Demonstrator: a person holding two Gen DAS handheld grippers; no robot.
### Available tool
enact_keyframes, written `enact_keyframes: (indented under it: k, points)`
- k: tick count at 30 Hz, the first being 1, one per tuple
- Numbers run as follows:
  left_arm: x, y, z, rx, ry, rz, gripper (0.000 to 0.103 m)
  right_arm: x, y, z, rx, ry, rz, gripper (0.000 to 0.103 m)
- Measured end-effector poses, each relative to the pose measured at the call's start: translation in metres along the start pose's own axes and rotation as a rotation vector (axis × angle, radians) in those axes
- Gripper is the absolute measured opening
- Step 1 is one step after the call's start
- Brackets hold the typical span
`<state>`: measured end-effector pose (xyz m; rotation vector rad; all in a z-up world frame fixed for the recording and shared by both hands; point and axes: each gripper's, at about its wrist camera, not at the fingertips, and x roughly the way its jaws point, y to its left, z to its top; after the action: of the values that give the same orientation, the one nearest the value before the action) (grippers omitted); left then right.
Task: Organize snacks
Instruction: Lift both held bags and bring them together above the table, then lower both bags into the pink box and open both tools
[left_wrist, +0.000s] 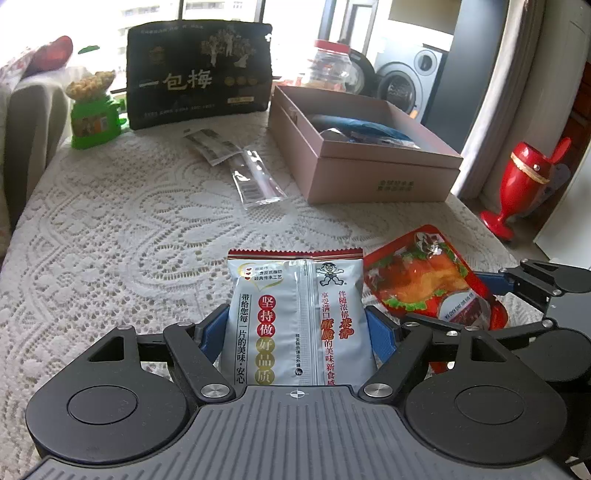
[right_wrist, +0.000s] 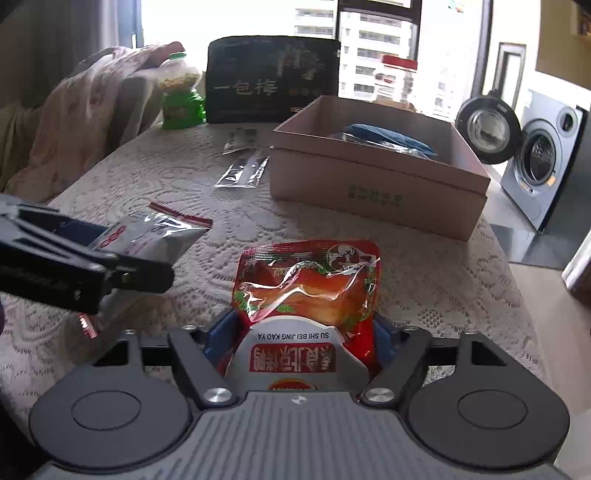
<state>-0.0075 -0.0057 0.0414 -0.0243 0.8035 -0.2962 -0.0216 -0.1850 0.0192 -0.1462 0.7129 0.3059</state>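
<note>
On the lace cloth (left_wrist: 110, 221), the left gripper (left_wrist: 299, 321) clamps the white pack (left_wrist: 295, 317); the right gripper's (right_wrist: 306, 332) fingers flank the red pouch (right_wrist: 306, 284), contact unclear. Squeeze the pouch firmly, lift both clear, then carry them to the open box (right_wrist: 369, 184) beyond.

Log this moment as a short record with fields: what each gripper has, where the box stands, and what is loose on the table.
left gripper: closed on the white and red rice cracker packet
right gripper: jaws either side of the red roast duck pouch; grip unclear
pink cardboard box: open, far right on the white lace tablecloth, blue bag inside
loose items: two clear sachets left of the box
table's far edge: black plum bag, green candy dispenser, clear red-lidded jar
</note>
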Motion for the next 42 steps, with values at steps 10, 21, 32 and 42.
enact_keyframes:
  k: [10,21,32,42]
  points:
    - [-0.011,-0.005,0.004,-0.006,-0.023,-0.061,0.082,-0.031,-0.012,0.012,0.0,-0.046,-0.017,0.062]
    - [-0.045,-0.038,0.076,0.069,-0.232,-0.141,0.082,-0.091,-0.072,0.078,0.06,-0.204,-0.073,0.062]
    - [0.072,-0.062,0.168,0.094,-0.233,-0.16,0.082,-0.037,-0.138,0.17,0.167,-0.213,-0.151,0.063]
    - [0.146,-0.047,0.181,0.1,-0.118,-0.185,0.081,0.084,-0.165,0.203,0.291,-0.005,0.028,0.064]
